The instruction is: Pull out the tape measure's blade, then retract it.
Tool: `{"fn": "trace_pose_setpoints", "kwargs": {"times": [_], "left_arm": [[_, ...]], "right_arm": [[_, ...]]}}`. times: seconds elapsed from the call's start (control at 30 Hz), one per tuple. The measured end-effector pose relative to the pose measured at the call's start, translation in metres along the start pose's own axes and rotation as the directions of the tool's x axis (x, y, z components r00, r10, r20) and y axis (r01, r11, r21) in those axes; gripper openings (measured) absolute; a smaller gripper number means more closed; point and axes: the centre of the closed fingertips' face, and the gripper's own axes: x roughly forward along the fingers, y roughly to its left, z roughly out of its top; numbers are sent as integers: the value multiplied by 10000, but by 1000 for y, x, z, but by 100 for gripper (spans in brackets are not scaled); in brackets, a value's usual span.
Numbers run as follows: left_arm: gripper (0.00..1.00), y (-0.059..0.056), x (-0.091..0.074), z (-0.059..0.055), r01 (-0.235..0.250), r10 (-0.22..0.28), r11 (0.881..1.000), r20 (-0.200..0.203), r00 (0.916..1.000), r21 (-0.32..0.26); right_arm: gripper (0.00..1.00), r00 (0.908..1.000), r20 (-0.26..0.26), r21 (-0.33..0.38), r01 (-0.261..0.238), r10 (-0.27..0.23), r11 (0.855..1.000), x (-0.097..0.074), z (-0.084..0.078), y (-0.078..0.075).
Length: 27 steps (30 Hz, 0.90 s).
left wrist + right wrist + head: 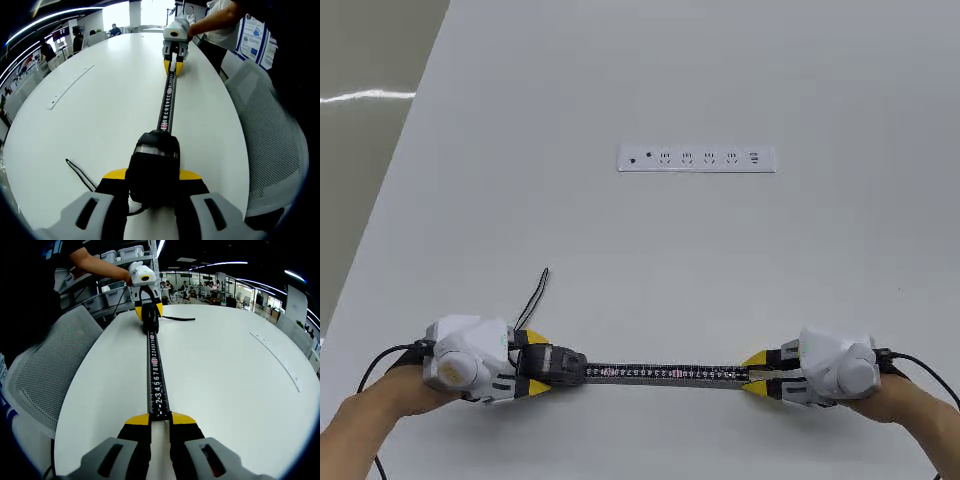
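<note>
1. The left hand-held gripper [537, 362] [153, 175], grey-white with yellow-tipped jaws, lies low at the near-left of the white tabletop [620, 250]. I have its jaws closed against both sides of the black tape measure case [558, 365] [155, 165].
2. In the right gripper view, I see this hand-held gripper [149, 310] and the case [150, 316] at the far end of the blade.
3. The dark numbered blade [665, 373] [167, 100] [156, 380] is drawn out of the case. It runs straight and flat along the tabletop between the two hand-held grippers.
4. The right hand-held gripper [756, 373] [160, 418] lies at the near-right. I have its jaws nearly together, pinching the free end of the blade. In the left gripper view it [172, 65] stands at the blade's far end.
5. A thin black cord [533, 295] [77, 172] [177, 318] trails on the tabletop beside the case.
6. A long white power strip [696, 158] [67, 90] [277, 357] lies flat farther back, well apart from the blade.
7. A grey mesh chair [265, 150] [45, 370] stands beside the tabletop edge.
</note>
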Motion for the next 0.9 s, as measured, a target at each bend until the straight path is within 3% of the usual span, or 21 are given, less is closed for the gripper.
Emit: {"fn": "trace_pose_setpoints", "kwargs": {"times": [0.9], "left_arm": [[34, -1, 4, 4, 12, 1, 9984, -224, 9997, 564]], "right_arm": [[18, 9978, -510, -585, 405, -435, 9975, 2, 2, -3]]}}
